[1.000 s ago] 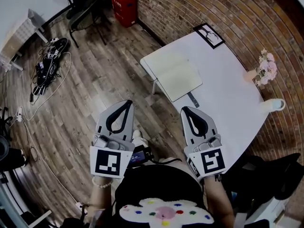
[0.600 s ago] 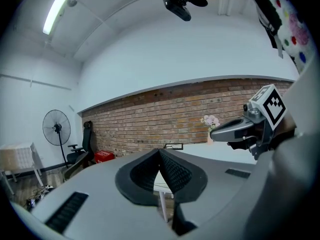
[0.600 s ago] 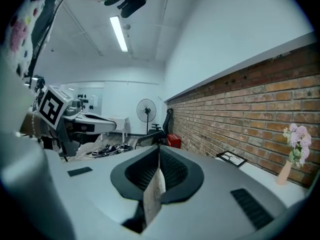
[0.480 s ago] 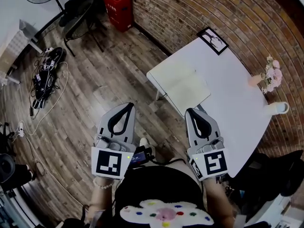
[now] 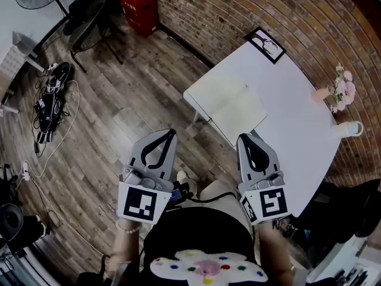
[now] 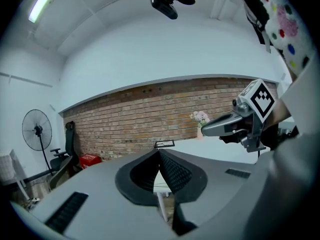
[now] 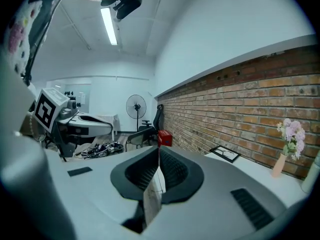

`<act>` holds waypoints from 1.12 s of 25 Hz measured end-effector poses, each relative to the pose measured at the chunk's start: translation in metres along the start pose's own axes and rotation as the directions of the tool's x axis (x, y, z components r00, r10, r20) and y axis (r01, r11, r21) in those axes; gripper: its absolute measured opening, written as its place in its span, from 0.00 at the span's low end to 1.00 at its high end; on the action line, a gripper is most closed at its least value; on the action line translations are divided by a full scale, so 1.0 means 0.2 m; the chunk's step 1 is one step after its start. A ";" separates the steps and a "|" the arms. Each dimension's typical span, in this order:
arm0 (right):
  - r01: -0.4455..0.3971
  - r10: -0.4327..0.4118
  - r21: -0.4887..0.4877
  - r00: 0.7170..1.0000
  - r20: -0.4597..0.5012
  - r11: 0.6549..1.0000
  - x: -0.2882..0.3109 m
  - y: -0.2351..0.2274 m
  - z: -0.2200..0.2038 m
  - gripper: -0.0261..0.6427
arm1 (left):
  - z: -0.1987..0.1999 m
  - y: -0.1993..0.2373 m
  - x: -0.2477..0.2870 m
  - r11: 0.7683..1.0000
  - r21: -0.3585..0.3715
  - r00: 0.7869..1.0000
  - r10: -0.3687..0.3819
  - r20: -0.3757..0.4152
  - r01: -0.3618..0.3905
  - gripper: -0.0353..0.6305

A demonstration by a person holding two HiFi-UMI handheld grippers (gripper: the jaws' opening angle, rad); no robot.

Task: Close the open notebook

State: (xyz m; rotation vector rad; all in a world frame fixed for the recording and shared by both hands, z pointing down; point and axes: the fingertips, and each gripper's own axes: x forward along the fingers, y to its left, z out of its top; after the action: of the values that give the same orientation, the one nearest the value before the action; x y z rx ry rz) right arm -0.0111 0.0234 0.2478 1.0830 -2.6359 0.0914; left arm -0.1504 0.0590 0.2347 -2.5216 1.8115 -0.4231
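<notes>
The open notebook [image 5: 229,103], with pale blank pages, lies flat on the near left part of the white table [image 5: 286,94] in the head view. Both grippers are held side by side in front of the person, short of the table. My left gripper [image 5: 172,131] hangs over the wooden floor, left of the table's corner, jaws together with nothing between them. My right gripper [image 5: 245,137] is at the table's near edge, just below the notebook, jaws also together and empty. In the left gripper view the right gripper [image 6: 220,125] shows at the right.
A framed picture [image 5: 265,43] lies at the table's far corner; a vase of pink flowers [image 5: 339,88] and a white cup [image 5: 348,128] stand at its right side by the brick wall. A red box [image 5: 138,2], an office chair [image 5: 89,22] and cables [image 5: 47,94] are on the floor.
Both grippers have moved forward towards the table and sunk a little. The right gripper's tip now lies close under the notebook. Both stayed shut.
</notes>
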 end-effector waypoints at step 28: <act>0.034 -0.026 0.050 0.988 -0.150 0.998 0.00 -0.24 -0.31 0.09 | -0.32 -0.30 0.54 0.937 0.207 0.950 -0.242 -0.195 0.281 0.27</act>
State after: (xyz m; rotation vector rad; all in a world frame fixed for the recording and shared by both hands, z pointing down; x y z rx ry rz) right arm 0.0372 -0.0007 0.3053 1.0874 -2.4965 0.2275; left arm -0.0766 -0.0114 0.3293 -2.6314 1.3675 -0.8244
